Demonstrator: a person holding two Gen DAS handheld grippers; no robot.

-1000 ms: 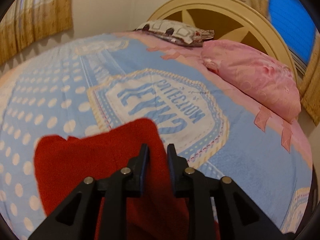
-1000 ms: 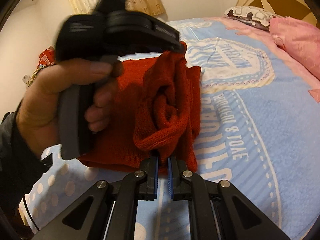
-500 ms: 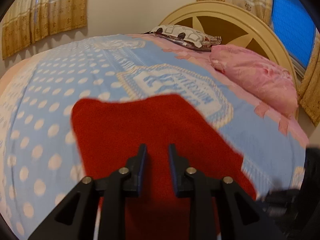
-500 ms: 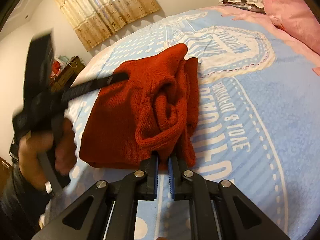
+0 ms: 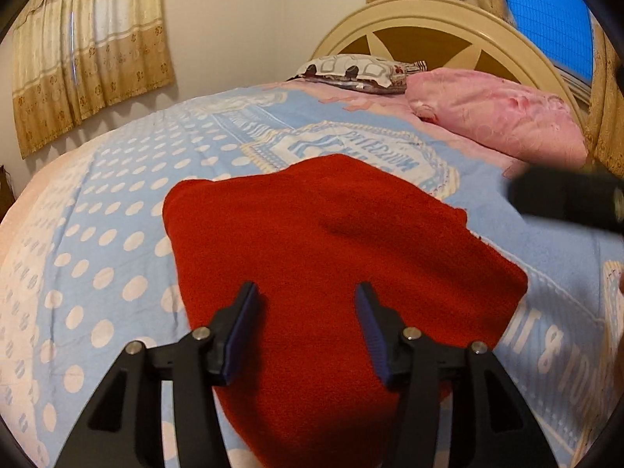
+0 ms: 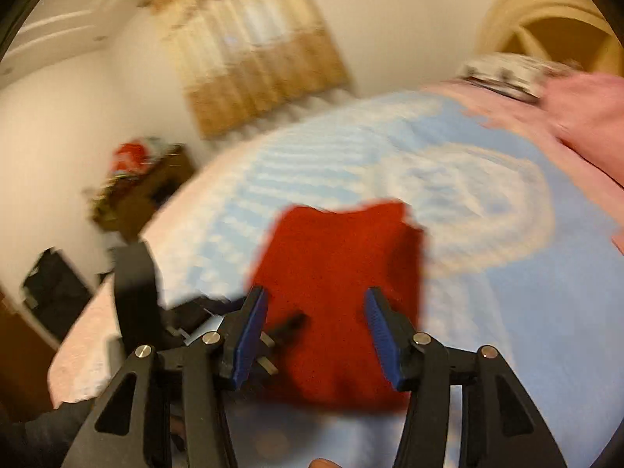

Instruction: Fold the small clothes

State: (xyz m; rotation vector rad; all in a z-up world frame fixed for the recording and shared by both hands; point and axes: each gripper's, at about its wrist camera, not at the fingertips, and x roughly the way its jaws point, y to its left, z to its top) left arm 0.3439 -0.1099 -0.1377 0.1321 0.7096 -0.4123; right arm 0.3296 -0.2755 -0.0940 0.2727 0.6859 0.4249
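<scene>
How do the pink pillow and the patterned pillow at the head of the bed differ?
The pink pillow is one plain colour; the patterned pillow is pale with dark shapes. The pink pillow looks plumper and lies to the right, against the headboard; the patterned pillow looks flatter and lies left of it. Both rest on the pink band at the head of the bed.

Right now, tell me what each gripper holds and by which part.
Nothing is held. The left gripper and right gripper have their jaws opening, pads clear of the folded red knit garment lying on the bed.
</scene>
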